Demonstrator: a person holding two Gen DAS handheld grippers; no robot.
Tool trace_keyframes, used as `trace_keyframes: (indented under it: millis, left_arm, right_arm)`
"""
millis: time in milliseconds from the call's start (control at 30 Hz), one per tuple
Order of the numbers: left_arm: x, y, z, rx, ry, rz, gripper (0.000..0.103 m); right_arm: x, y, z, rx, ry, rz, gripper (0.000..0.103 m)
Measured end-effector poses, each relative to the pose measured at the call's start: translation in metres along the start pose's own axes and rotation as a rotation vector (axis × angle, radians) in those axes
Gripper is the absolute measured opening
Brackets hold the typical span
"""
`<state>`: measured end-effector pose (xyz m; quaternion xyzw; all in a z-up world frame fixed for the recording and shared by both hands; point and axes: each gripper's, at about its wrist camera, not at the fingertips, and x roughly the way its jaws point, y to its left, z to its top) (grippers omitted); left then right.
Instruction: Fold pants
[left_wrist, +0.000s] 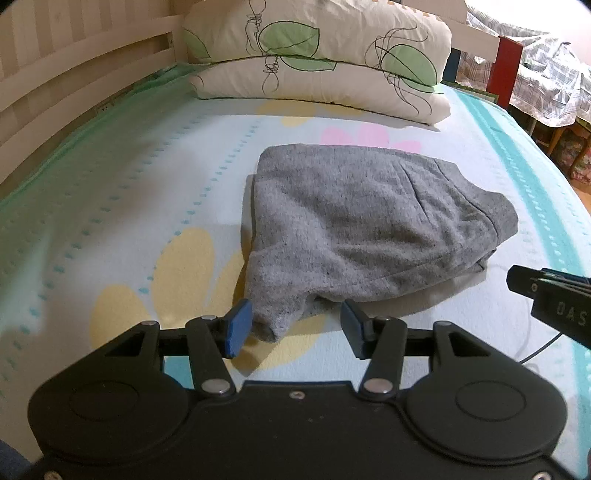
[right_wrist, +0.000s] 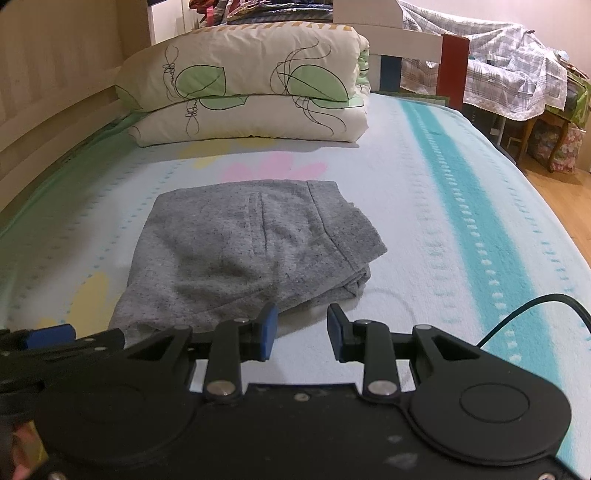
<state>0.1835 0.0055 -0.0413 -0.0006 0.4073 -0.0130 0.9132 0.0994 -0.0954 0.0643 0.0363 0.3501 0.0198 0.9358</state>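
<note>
Folded grey pants (left_wrist: 369, 229) lie on the bed (left_wrist: 129, 206), just ahead of both tools; left hand-held gripper (left_wrist: 297, 328) nearer, straddling a corner, unclenched; right hand-held gripper (right_wrist: 302, 330) released.

A bed (right_wrist: 461, 192) with a pale flowered, teal-striped cover fills the room, two leaf-printed pillows (right_wrist: 243, 99) stacked at its far end against a cream slatted headboard (left_wrist: 74, 74), while a checked cloth (right_wrist: 498, 81) drapes furniture on the right above a wooden floor (right_wrist: 565, 199).
</note>
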Motion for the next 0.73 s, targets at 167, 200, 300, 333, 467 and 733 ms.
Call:
trace_keyframes:
  millis: [167, 200, 300, 333, 467, 733]
  left_arm:
    - [-0.0011, -0.0003, 0.0001, 0.002, -0.005, 0.007, 0.058]
    - [-0.001, -0.0006, 0.0002, 0.004, -0.005, 0.014, 0.058]
    - [-0.0015, -0.0014, 0.0, 0.01, -0.006, 0.018, 0.058]
    - [-0.0016, -0.0017, -0.0002, 0.013, -0.007, 0.013, 0.058]
    - [-0.0022, -0.004, -0.0003, 0.028, -0.01, 0.007, 0.058]
    - [-0.0019, -0.0036, -0.0005, 0.026, -0.012, 0.009, 0.06]
  right_arm:
    - [0.0011, -0.0003, -0.0004, 0.006, 0.003, 0.006, 0.032]
    - [0.0015, -0.0005, -0.0005, 0.006, 0.005, 0.007, 0.032]
    - [0.0028, -0.0009, -0.0011, 0.005, 0.009, 0.009, 0.032]
    - [0.0031, -0.0009, -0.0014, 0.005, 0.009, 0.01, 0.032]
    - [0.0036, -0.0008, -0.0018, 0.005, 0.01, 0.012, 0.032]
    - [0.0043, -0.0007, -0.0023, 0.008, 0.01, 0.013, 0.032]
